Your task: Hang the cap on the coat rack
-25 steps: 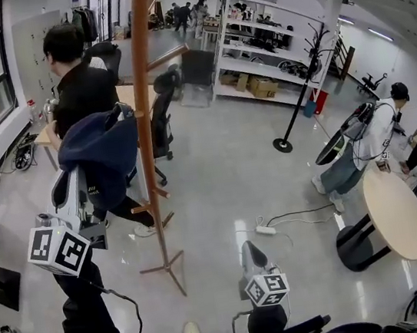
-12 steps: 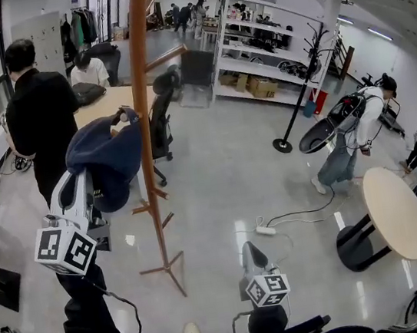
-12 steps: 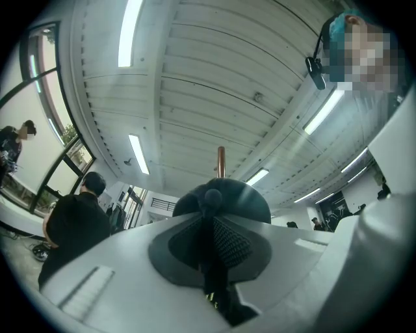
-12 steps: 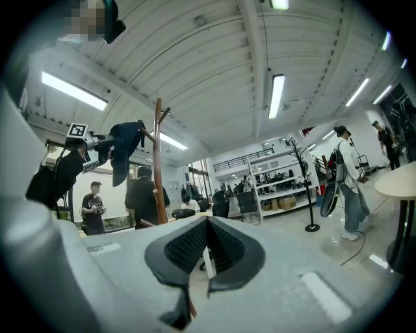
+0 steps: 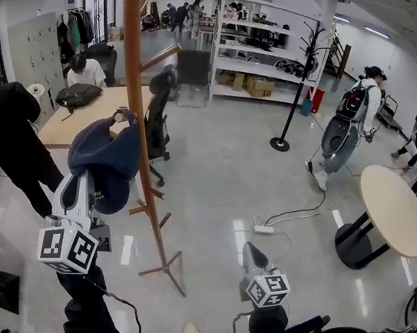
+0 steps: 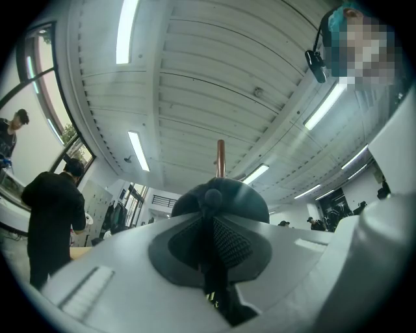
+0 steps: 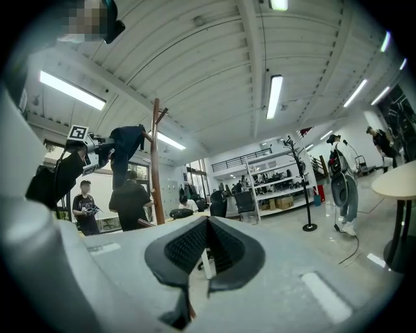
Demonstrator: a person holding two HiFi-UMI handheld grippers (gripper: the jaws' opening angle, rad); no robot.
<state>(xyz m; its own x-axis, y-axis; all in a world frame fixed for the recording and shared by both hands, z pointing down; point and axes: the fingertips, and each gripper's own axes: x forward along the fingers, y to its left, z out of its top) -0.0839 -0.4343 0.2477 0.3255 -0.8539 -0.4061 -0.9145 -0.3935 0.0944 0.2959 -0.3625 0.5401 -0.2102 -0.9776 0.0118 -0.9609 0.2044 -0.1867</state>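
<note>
The wooden coat rack (image 5: 141, 133) stands on the floor left of centre, with short pegs low on its pole. A navy blue cap (image 5: 107, 163) hangs against the pole's left side, raised on my left gripper (image 5: 88, 178), which is shut on it. In the left gripper view the cap (image 6: 224, 198) fills the space past the jaws, and the pole's top (image 6: 221, 156) shows above it. My right gripper (image 5: 250, 250) is held low near my body, shut with nothing in it. The right gripper view shows the rack (image 7: 156, 162) and the cap (image 7: 127, 140) at the left.
A person in black (image 5: 9, 141) stands left of the rack by a desk (image 5: 77, 115). An office chair (image 5: 160, 122) is behind the pole. A power strip (image 5: 265, 229) with its cable lies on the floor. At the right are a round table (image 5: 395, 211), a black coat stand (image 5: 293, 106) and a person with a backpack (image 5: 347, 129).
My left gripper and the cap have shifted slightly right and down, closer to the pole. The person in black has walked off to the left. The right gripper has not moved.
</note>
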